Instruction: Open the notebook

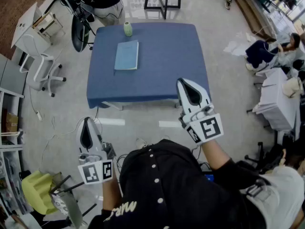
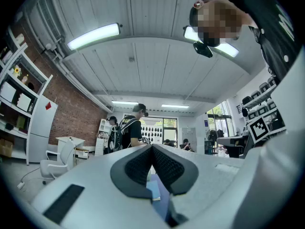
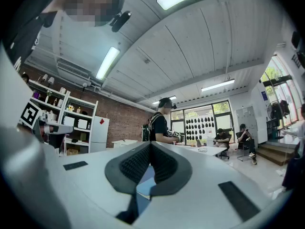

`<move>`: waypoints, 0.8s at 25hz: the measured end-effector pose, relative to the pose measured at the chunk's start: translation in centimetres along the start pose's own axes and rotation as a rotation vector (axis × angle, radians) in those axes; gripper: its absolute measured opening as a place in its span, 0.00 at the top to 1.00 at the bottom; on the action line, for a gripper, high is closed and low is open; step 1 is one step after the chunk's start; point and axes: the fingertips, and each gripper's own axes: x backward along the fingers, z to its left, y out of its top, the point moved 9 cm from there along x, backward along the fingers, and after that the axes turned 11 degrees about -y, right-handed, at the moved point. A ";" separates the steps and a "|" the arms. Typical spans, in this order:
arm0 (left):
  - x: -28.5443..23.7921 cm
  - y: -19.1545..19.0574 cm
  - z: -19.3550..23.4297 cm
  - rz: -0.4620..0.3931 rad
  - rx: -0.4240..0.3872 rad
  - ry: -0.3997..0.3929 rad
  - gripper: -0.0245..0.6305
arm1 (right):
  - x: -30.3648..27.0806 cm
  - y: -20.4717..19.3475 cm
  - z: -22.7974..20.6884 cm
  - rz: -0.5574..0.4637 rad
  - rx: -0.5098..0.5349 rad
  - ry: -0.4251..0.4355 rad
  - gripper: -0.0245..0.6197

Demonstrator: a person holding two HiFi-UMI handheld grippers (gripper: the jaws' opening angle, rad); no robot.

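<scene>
Nearest the person, the left gripper [image 1: 87,123] is held over the floor, short of the tabletop's near edge. Its fingers are pressed together with nothing between them, as the left gripper view [image 2: 152,149] shows plainly. A little farther out, the right gripper [image 1: 186,85] has its tip above the near edge of the blue tabletop [image 1: 167,66], right of the middle. Its fingers are also together and empty, and the right gripper view [image 3: 150,147] shows the two pads meeting at the tip.

Farther on, the notebook [image 1: 127,55] lies flat on the left half of the tabletop, closer to the far edge than the near one. Its pale blue cover is down and it is well apart from both grippers. Just beyond it, at the far edge, stands a small green container [image 1: 127,29]. Past that edge a person [image 1: 102,1] stands beside the tabletop.

Judging from this, the task has not begun: the notebook is closed and untouched. Everything is left to do: bring a gripper across to the notebook, catch an edge of the cover and swing it open, probably with the other gripper steadying the book.
</scene>
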 end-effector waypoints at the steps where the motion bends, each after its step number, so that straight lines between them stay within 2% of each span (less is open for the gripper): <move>1: -0.1 0.0 0.1 0.001 0.001 0.000 0.96 | -0.2 0.0 0.0 0.007 -0.001 -0.001 0.96; 6: -0.7 -0.2 0.2 0.006 0.000 0.000 0.96 | -0.9 -0.3 -0.1 0.026 0.002 -0.002 0.96; 13: -1.0 -0.7 1.0 0.010 0.004 0.005 0.96 | -1.6 -1.0 -0.1 -0.006 -0.074 0.001 0.96; 20: -1.0 -0.8 3.3 0.007 0.012 -0.001 0.96 | -3.1 -1.2 1.9 0.005 -0.085 0.022 0.95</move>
